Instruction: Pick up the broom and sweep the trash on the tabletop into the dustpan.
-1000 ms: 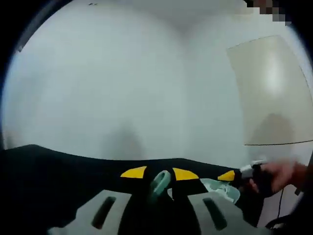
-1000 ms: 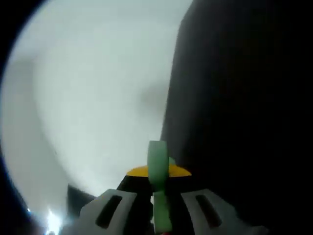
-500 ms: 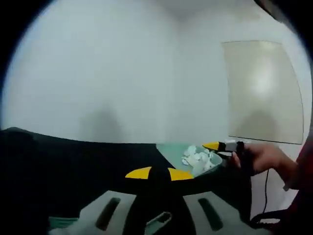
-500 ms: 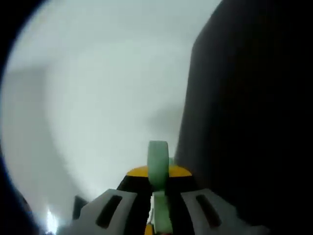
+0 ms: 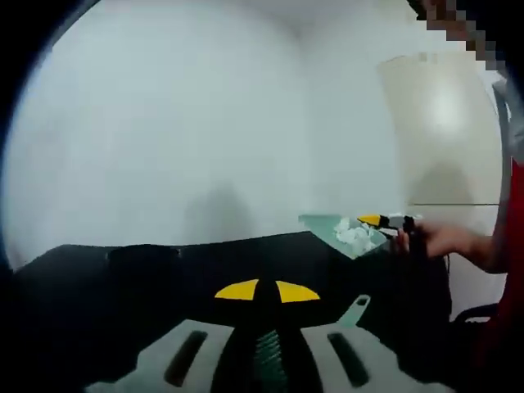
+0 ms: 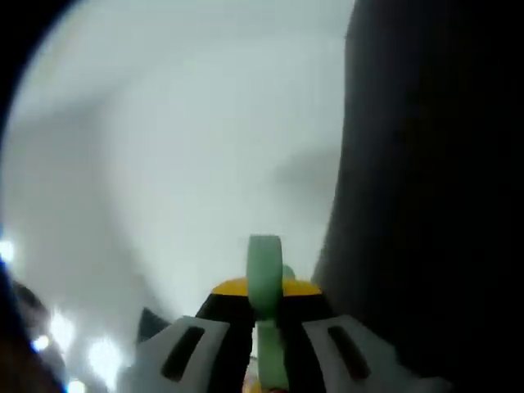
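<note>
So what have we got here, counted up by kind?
Dustpan: 1
Broom: 1
Heap of white trash, pieces too blurred to count singly: 1
Grippers: 2, the left gripper and the right gripper
Total: 5
</note>
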Demonstrator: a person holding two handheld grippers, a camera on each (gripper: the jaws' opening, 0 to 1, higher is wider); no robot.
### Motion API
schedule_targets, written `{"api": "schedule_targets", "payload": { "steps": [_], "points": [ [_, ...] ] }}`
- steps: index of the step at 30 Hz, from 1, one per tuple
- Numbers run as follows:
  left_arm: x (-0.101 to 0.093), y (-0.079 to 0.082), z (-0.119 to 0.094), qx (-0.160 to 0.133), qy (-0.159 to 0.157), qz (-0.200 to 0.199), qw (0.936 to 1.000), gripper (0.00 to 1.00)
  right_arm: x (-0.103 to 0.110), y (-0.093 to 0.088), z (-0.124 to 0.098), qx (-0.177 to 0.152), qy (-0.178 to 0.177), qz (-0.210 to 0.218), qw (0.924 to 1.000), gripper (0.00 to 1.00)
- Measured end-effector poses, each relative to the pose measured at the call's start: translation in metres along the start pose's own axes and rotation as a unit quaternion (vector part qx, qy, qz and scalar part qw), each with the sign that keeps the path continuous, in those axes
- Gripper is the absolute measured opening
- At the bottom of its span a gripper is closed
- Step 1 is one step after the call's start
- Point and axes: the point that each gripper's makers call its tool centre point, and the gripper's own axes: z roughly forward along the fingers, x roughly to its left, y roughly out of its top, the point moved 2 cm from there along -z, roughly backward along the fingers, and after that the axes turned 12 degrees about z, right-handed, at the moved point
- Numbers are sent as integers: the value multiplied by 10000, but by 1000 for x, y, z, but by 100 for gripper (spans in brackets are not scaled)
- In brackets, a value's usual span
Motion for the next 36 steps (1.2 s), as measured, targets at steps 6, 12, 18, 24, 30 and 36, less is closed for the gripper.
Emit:
{"api": "schedule_targets", "payload": {
  "steps": [6, 12, 18, 24, 30, 36],
  "points": [
    [-7, 2, 0, -412, -304, -326, 9982, 3, 14, -16, 23, 203, 394, -963, 9944, 11],
    [-13, -5, 3, -234, -385, -350, 9984, 3, 15, -29, 33, 380, 653, -959, 9925, 11],
    [-15, -5, 3, -238, -361, -375, 9984, 3, 13, -32, 41, 367, 853, -713, 9931, 11],
    [-9, -5, 1, -233, -178, -381, 9988, 2, 21, -48, 56, 451, 1151, -823, 9889, 11],
    [3, -6, -6, -187, 265, -273, 9991, 0, 19, -68, 76, 624, 1118, -633, 9898, 11],
    [12, -10, -10, -100, 502, -254, 9984, 0, 21, -83, 100, 773, 1106, -568, 9892, 11]
  ]
}}
